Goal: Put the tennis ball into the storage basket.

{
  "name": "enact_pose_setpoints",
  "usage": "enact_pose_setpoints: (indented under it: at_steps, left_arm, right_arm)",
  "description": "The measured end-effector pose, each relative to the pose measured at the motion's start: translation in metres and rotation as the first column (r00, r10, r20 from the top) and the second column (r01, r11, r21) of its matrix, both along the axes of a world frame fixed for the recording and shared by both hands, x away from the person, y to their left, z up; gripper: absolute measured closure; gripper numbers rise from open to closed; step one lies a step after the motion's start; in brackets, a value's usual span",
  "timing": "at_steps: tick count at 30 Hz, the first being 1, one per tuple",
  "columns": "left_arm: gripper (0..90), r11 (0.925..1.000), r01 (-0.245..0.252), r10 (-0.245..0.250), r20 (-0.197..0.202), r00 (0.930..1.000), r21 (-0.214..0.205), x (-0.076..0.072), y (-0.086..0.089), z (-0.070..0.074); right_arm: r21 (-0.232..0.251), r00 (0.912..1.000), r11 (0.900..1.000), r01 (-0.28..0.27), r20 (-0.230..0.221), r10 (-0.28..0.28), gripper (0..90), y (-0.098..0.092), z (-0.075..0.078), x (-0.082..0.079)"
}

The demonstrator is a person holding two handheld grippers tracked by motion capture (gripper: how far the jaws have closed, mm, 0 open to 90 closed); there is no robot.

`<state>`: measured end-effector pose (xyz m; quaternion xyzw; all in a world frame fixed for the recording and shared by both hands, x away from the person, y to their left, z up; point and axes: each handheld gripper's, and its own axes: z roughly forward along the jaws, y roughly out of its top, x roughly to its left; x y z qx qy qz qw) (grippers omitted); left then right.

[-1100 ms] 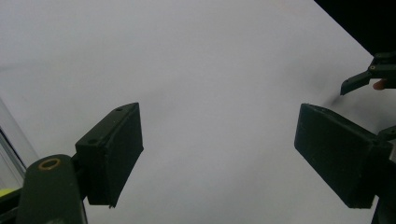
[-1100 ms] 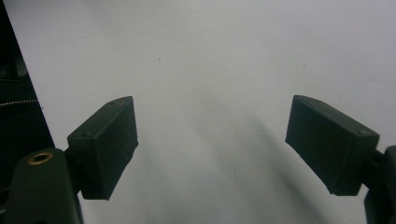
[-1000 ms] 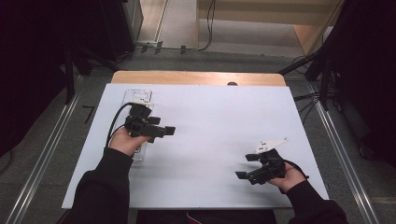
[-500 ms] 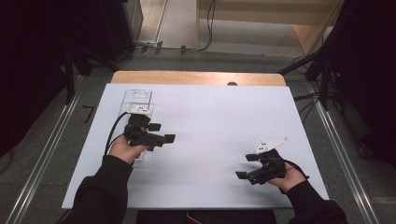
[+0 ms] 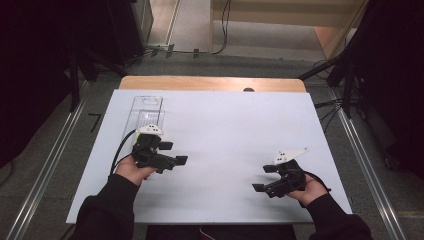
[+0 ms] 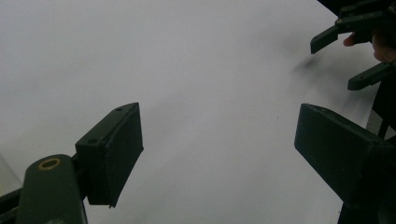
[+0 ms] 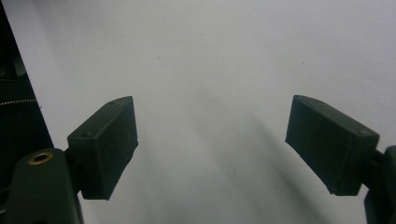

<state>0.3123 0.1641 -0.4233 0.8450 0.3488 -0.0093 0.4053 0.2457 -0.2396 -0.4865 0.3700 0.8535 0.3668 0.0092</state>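
Note:
My left gripper [image 5: 175,152] hovers over the left half of the white table [image 5: 225,130], jaws pointing right, open with nothing between them. In the left gripper view its jaws [image 6: 217,154] stand wide apart over bare white surface. My right gripper [image 5: 265,177] rests near the front right of the table, jaws pointing left, open and empty. Its own view has the two black jaws [image 7: 210,149] spread over the white top. The right gripper [image 6: 355,51] also appears far off at the upper right of the left gripper view.
A clear plastic box [image 5: 146,111] lies on the table just beyond my left hand, near the back left. A wooden strip [image 5: 210,83] runs along the far edge. Metal rails [image 5: 45,175] flank the table on both sides.
My left hand has drawn back toward the near edge and slightly down, uncovering more of the clear box. The right hand has stayed put.

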Motion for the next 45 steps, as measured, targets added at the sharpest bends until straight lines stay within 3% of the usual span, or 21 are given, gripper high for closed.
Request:
enact_pose_setpoints:
  at_steps: [13, 22, 45]
  left_arm:
    - [15.9, 0.9986, 0.030, -0.030, 0.002, 0.9995, 0.045, -0.016, 0.003, -0.010]
    - [16.0, 0.9981, 0.045, -0.045, -0.004, 0.9990, 0.042, -0.025, 0.007, -0.017]
    - [17.2, 0.9937, 0.063, -0.063, -0.004, 0.9980, 0.092, -0.037, 0.022, -0.035]
  right_arm:
    - [-0.002, 1.0000, 1.0000, 0.000, 0.001, 0.000, 14.8, 0.000, 0.000, 0.000]
    - [-0.005, 1.0000, 1.0000, -0.002, 0.002, 0.002, 14.8, 0.000, 0.000, 0.000]
    - [-0.009, 1.0000, 1.0000, -0.001, -0.002, 0.001, 14.8, 0.001, 0.000, 0.000]
